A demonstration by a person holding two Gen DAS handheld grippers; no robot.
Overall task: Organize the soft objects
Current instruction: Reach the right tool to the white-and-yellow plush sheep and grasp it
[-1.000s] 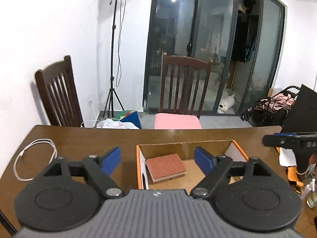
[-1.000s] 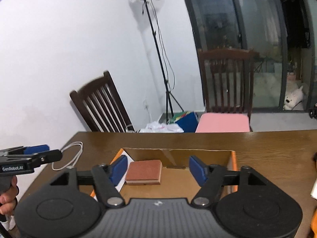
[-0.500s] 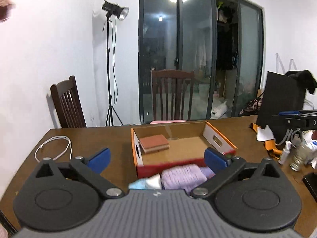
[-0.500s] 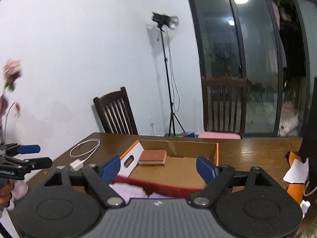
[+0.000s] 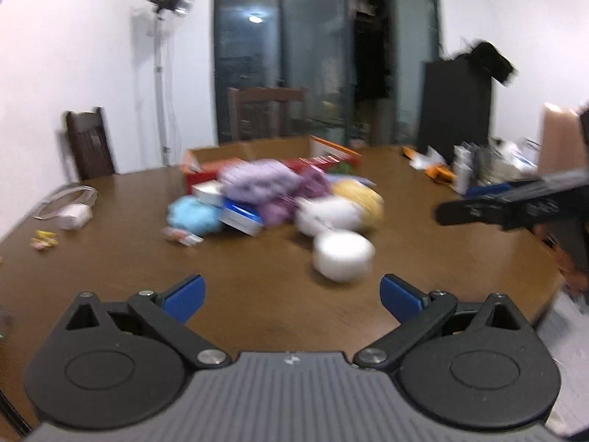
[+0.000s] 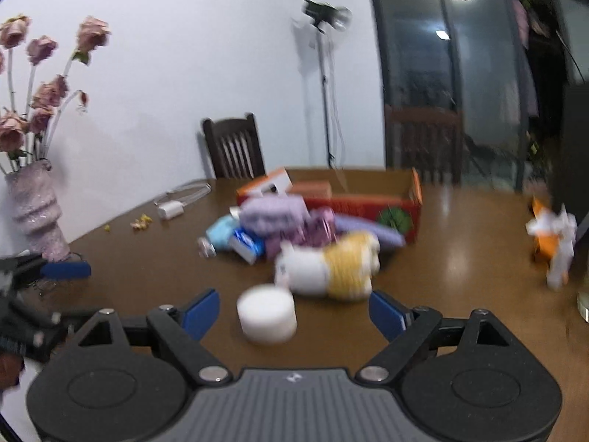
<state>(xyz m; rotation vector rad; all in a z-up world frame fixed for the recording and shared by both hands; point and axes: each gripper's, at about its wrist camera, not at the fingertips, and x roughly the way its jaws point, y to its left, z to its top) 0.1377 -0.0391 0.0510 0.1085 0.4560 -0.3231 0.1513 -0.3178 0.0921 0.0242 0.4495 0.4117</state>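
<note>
A blurred heap of soft things lies on the brown table in front of an orange-and-red cardboard box. The heap holds a purple towel, a blue fluffy piece and a white-and-yellow plush. A white round pad sits nearest me. My left gripper is open and empty, short of the heap. My right gripper is open too, with the white pad just beyond its fingertips and untouched. Each gripper shows in the other's view: right gripper, left gripper.
A purple vase of pink flowers stands at the table's left edge. A white charger with its cable lies at the far left. Bottles and paper clutter crowd the right side. Two dark chairs stand behind the table.
Both grippers have drawn back from the box and sunk toward the table. The heap in front of the box has come into view. Both pairs of jaws have spread wider.
</note>
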